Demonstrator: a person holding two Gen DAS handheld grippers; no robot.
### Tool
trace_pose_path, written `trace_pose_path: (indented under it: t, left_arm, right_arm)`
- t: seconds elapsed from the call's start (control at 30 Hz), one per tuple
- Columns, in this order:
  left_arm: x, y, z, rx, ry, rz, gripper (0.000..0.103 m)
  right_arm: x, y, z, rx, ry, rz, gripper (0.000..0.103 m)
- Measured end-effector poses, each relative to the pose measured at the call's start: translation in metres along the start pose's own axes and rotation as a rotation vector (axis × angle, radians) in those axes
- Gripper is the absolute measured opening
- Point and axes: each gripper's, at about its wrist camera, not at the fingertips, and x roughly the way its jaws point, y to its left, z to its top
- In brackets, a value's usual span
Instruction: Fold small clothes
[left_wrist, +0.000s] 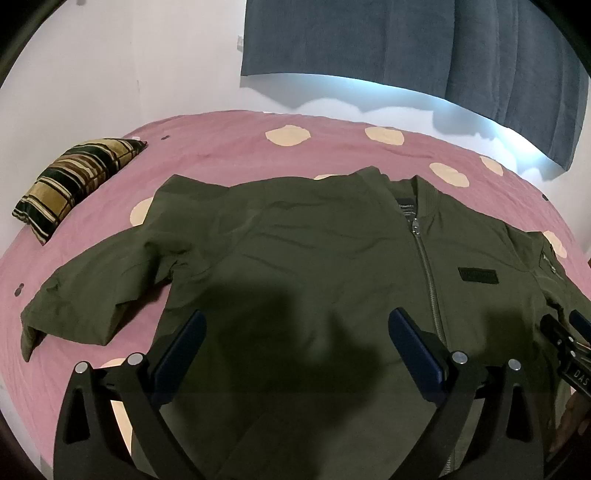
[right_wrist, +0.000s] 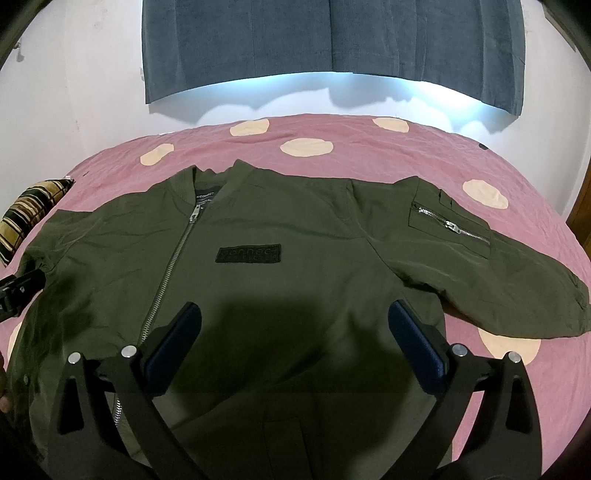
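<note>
An olive green zip jacket (left_wrist: 295, 251) lies flat, front up, on the pink bed; it also shows in the right wrist view (right_wrist: 295, 229). Its zipper (right_wrist: 173, 258) is closed and a black patch (right_wrist: 248, 254) sits on the chest. Both sleeves spread out to the sides; the right-hand sleeve (right_wrist: 498, 266) has a zipped pocket. My left gripper (left_wrist: 297, 332) is open and empty above the jacket's left half. My right gripper (right_wrist: 295, 325) is open and empty above the right half. The right gripper's tip also shows at the left wrist view's right edge (left_wrist: 569, 339).
The bed (left_wrist: 229, 155) has a pink cover with cream dots. A striped brown and black pillow (left_wrist: 74, 177) lies at the far left corner. A white wall and blue curtain (right_wrist: 332, 44) stand behind the bed.
</note>
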Motion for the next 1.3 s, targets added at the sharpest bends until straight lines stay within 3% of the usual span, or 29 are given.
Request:
trace_pose_path:
  t: [1.3]
  left_arm:
    - [0.0055, 0.0089, 0.0016, -0.035, 0.017, 0.008, 0.098]
  right_arm:
    - [0.0031, -0.0069, -0.0028, 0.015, 0.016, 0.005, 0.101]
